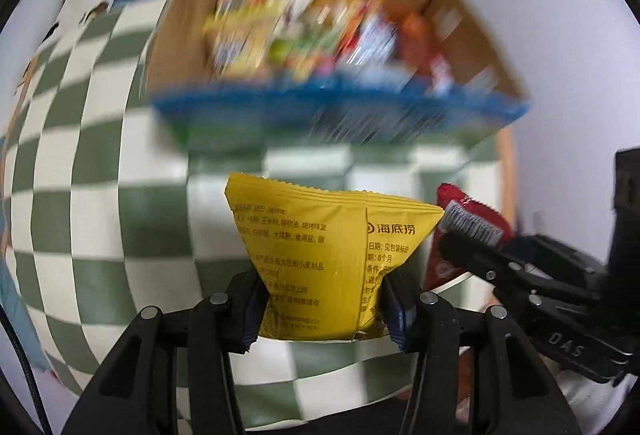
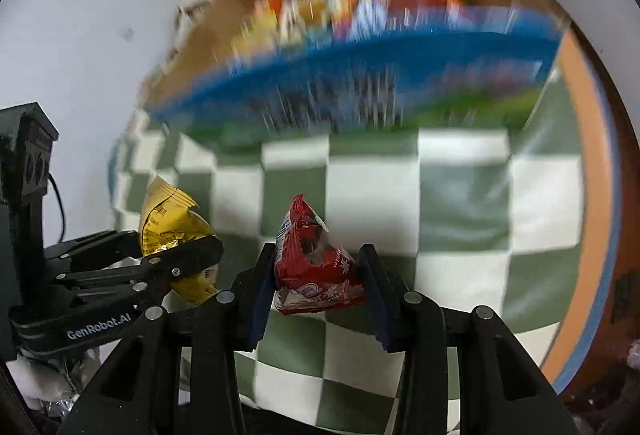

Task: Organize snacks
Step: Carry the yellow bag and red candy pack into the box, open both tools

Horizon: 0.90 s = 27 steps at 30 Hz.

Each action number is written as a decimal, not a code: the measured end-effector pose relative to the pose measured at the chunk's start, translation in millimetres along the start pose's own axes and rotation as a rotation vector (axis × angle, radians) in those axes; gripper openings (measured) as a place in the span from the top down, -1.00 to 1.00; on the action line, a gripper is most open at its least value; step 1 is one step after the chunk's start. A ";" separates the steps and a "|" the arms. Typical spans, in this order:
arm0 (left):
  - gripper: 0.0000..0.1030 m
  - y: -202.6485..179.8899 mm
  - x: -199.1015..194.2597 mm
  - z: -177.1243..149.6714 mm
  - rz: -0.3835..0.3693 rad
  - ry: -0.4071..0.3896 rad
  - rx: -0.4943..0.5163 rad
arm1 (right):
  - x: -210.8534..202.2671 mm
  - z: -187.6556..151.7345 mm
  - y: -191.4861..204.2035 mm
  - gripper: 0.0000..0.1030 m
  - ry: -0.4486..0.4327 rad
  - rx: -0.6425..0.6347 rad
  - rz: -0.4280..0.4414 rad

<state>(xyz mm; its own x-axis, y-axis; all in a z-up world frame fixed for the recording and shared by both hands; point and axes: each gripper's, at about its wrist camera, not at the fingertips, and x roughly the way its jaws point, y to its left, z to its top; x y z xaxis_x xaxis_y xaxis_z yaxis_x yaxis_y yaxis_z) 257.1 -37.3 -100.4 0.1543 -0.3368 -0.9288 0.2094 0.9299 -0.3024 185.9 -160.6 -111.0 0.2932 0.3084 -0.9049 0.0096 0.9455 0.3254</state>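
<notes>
Between its fingers, the left gripper (image 1: 324, 309) squeezes a yellow bag (image 1: 320, 259); only the left view shows its writing. Beside it, the right gripper (image 2: 318, 287) squeezes a red bag (image 2: 316, 271). Ahead, a blurry box (image 1: 180, 31) of snacks sits on the checked counter (image 1: 100, 175) by a white wall (image 2: 100, 15).

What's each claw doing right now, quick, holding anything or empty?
Left claw: closed on a yellow foil snack packet.
Right claw: closed on a red plastic snack packet.

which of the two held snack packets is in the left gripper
The yellow packet, pinched between the left gripper fingers; the red packet sits in the right gripper.
</notes>
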 end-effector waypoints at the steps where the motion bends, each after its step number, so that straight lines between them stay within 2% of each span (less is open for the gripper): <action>1: 0.10 0.5 -14.6 9.5 -0.015 -0.019 0.002 | -13.3 6.3 0.6 0.15 -0.032 0.002 0.008; 5: 0.10 -18.0 -35.8 51.9 -0.050 -0.073 -0.004 | -60.1 45.6 -1.4 0.15 -0.155 0.007 0.018; 7: 0.10 -15.3 -41.8 66.4 -0.054 -0.079 -0.013 | -70.0 65.6 -3.8 0.15 -0.193 -0.001 -0.003; 10: 0.09 -18.6 -28.2 104.3 -0.050 -0.061 -0.036 | -68.9 100.3 -12.0 0.15 -0.215 0.004 -0.030; 14: 0.09 -10.5 7.6 148.5 -0.044 0.020 -0.063 | -45.1 137.2 -26.6 0.15 -0.174 0.014 -0.067; 16: 0.09 -9.7 26.2 159.0 -0.028 0.049 -0.070 | -26.9 151.0 -33.2 0.15 -0.132 0.021 -0.076; 23: 0.05 -15.7 77.4 184.7 0.012 0.163 -0.059 | 20.3 162.9 -55.2 0.08 0.021 0.040 -0.098; 24: -0.06 -14.8 81.8 185.1 0.009 0.177 -0.067 | 24.7 163.5 -57.6 -0.13 0.037 0.056 -0.097; 25: -0.40 -14.4 85.0 186.0 0.003 0.187 -0.068 | 28.3 163.9 -58.8 -0.43 0.050 0.062 -0.097; 26: -0.63 -14.4 86.3 187.1 0.008 0.188 -0.064 | 29.4 161.9 -58.0 -0.61 0.055 0.063 -0.098; 27: -0.88 -14.4 85.9 188.3 0.015 0.180 -0.060 | 30.8 161.4 -58.5 -0.88 0.060 0.067 -0.107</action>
<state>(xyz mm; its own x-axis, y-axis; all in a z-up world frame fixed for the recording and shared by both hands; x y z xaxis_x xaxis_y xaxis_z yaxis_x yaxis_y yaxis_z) 449.2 -107.4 -135.6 -0.0193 -0.2961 -0.9550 0.1492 0.9436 -0.2956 348.7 -223.2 -113.6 0.2292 0.2139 -0.9496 0.1023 0.9649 0.2420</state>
